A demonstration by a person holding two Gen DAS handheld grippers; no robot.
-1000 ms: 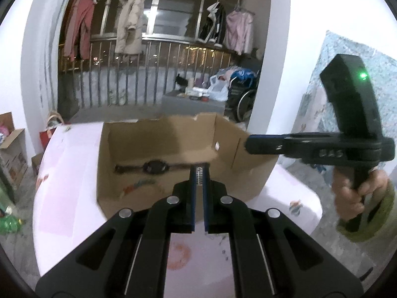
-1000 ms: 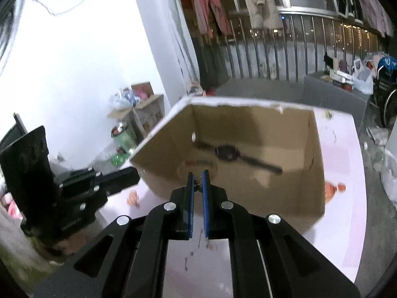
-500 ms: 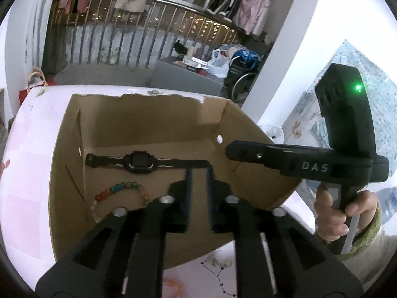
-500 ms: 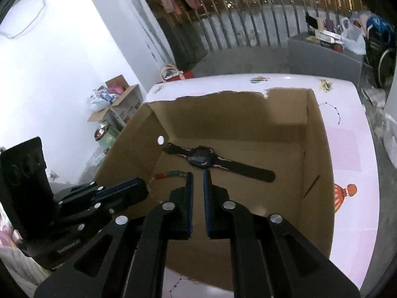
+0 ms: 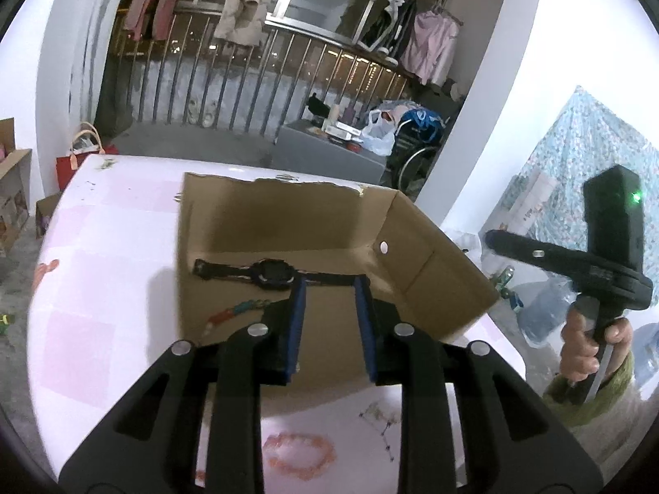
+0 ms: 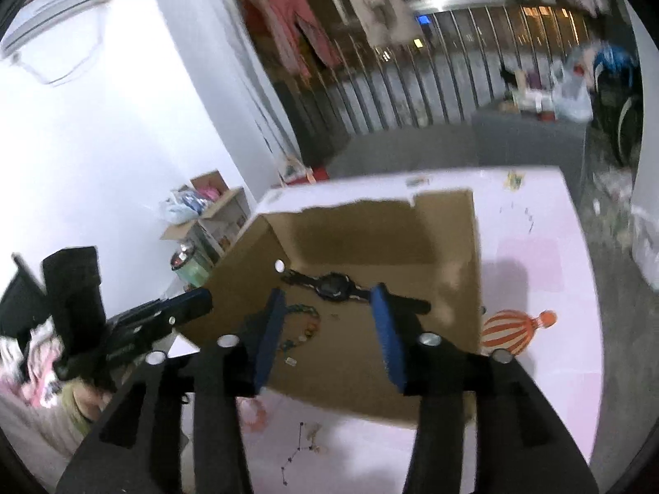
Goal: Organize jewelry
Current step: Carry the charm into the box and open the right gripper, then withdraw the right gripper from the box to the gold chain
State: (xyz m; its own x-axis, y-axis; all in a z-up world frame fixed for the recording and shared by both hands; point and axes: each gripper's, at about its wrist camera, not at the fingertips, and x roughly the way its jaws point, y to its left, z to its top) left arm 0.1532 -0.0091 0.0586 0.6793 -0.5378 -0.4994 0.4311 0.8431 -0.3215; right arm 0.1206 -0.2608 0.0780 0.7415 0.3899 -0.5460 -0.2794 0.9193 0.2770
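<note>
An open cardboard box stands on the pink-and-white table. Inside lie a black wristwatch and a coloured bead bracelet, with a small pale piece near it. My left gripper is open and empty over the box's near edge. My right gripper is open and empty, above the box's near side. Each gripper shows in the other's view: the right one at the box's right, the left one at its left corner.
The table carries printed pictures, a balloon right of the box. Beyond its far edge are a railing with hung clothes, a grey cabinet and a wheelchair. Cardboard boxes and a red bag stand on the floor to the left.
Both grippers have opened from shut. They have drawn back from above the box floor toward its near edge. The bracelet and small piece now lie in the box.
</note>
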